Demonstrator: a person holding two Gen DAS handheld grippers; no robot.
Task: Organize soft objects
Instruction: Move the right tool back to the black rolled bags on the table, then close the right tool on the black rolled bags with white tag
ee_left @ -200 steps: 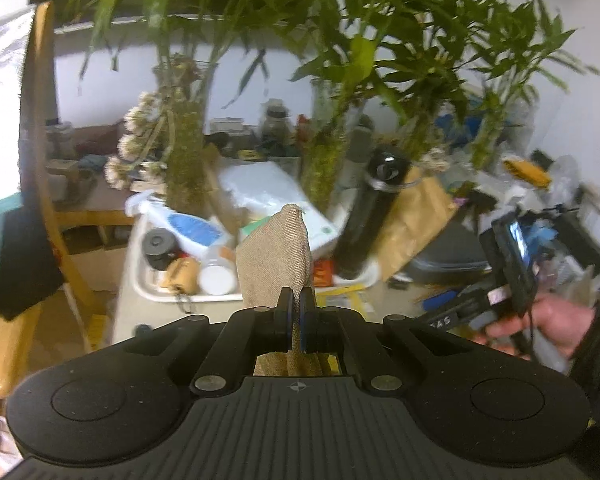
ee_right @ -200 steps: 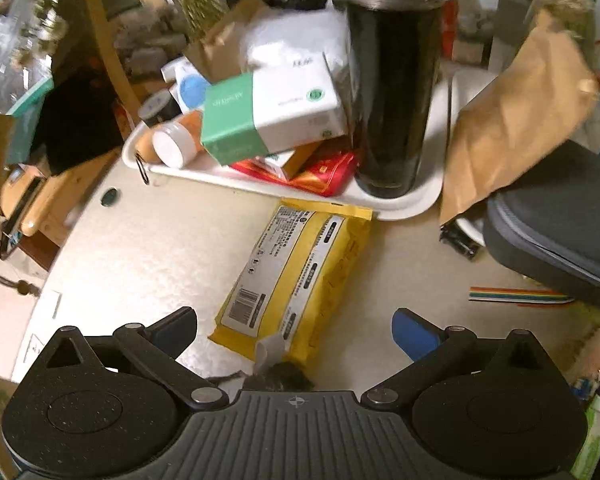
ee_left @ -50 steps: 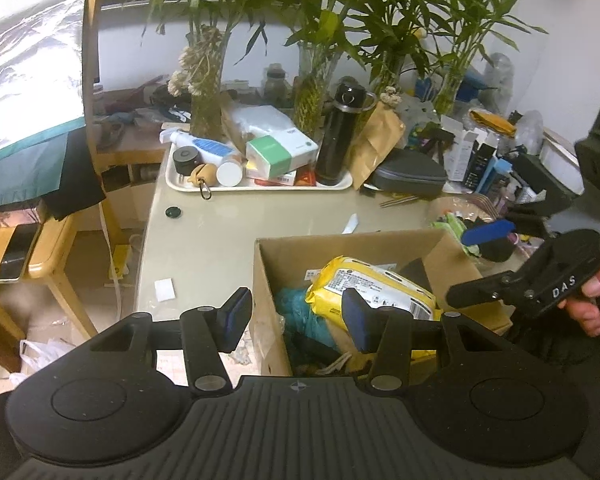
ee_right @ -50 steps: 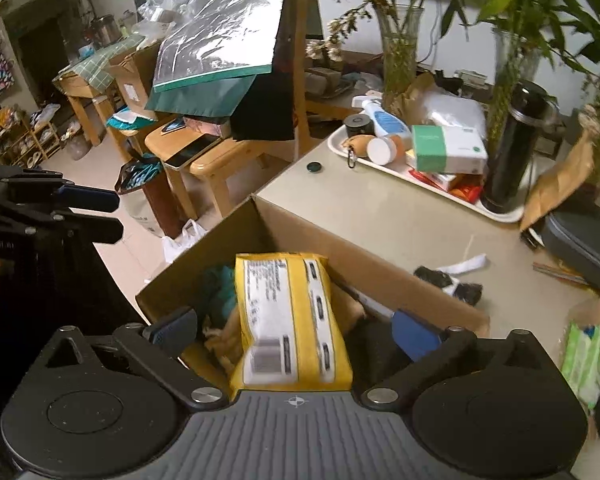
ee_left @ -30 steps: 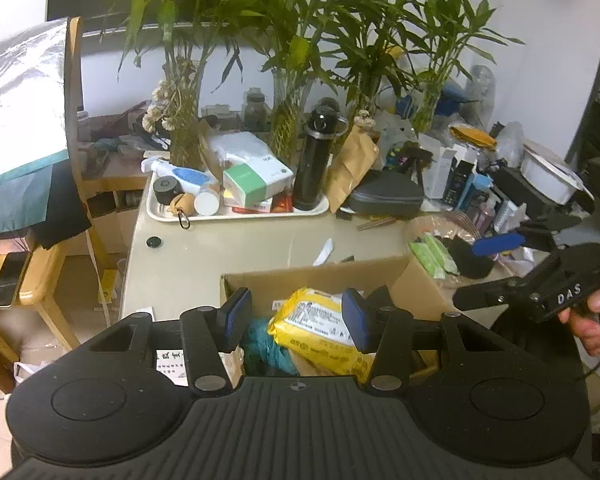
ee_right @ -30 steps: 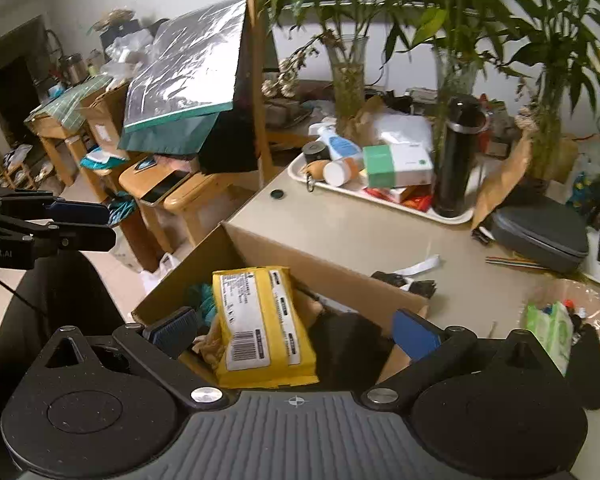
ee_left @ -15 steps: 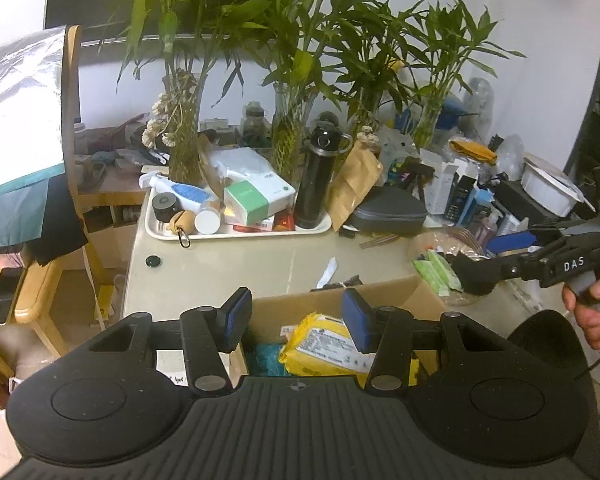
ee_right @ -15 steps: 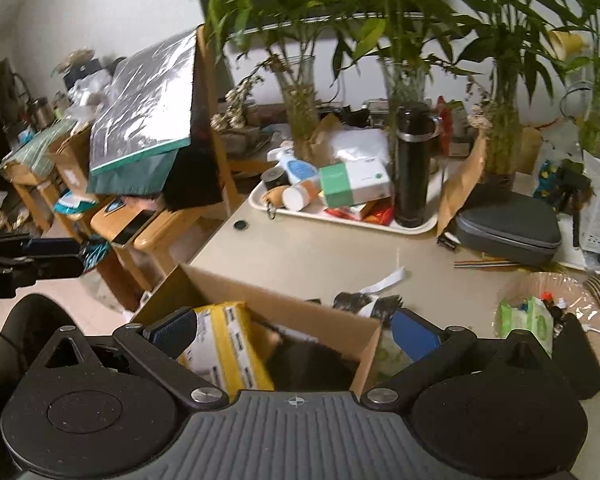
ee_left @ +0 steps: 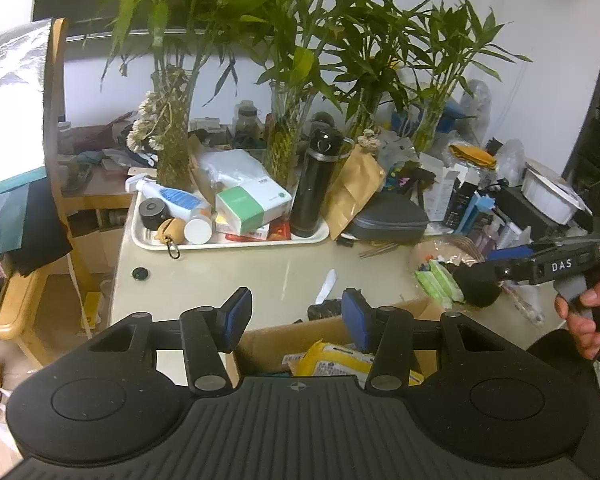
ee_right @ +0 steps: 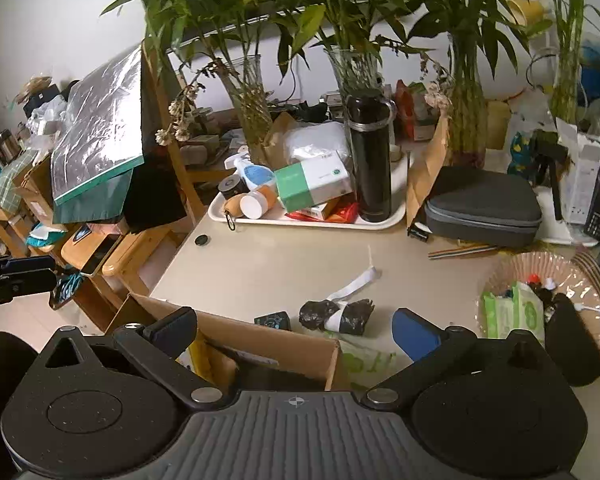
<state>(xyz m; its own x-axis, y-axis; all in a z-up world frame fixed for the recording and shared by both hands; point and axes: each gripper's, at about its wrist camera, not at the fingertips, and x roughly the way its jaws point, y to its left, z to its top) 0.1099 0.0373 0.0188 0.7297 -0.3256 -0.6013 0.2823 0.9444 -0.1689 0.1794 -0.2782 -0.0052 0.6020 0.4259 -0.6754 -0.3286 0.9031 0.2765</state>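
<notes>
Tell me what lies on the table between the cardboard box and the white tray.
In the right wrist view: a dark crumpled bundle and white strip lie between cardboard box and white tray.

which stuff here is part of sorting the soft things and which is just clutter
Part of the job:
- cardboard box
- yellow soft pack inside the box
- dark rolled cloth on the table
- green wipes pack

Just lying about:
- black bottle
- white tray
- grey case
- plant vases

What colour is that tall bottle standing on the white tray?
The tall bottle is black, with a black cap. It shows best in the right wrist view.
</notes>
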